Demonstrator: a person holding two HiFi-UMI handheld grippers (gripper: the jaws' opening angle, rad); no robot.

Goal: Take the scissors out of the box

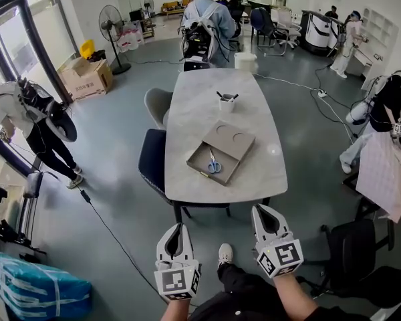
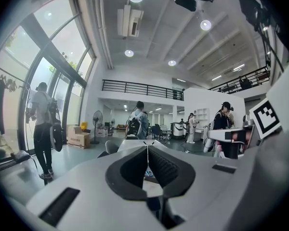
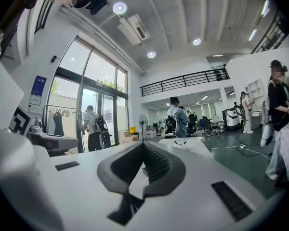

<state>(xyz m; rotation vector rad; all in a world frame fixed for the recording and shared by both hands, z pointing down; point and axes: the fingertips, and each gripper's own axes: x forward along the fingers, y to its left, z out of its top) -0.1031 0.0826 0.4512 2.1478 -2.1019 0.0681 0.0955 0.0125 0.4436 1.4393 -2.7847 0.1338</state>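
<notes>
Scissors (image 1: 214, 164): lying inside box (image 1: 202, 156), centre frame.
Box: resting open on bench (image 1: 200, 105).
Left gripper (image 1: 180, 226): hovering lower centre, fingers closed, empty.
Right gripper (image 1: 258, 208): hovering beside it, fingers closed, empty.

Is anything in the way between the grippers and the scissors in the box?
Nothing visible is. The box lies open on the table, with the scissors uncovered inside. Between them and the shut left gripper and right gripper lie only bare tabletop and the box's low near wall.
</notes>
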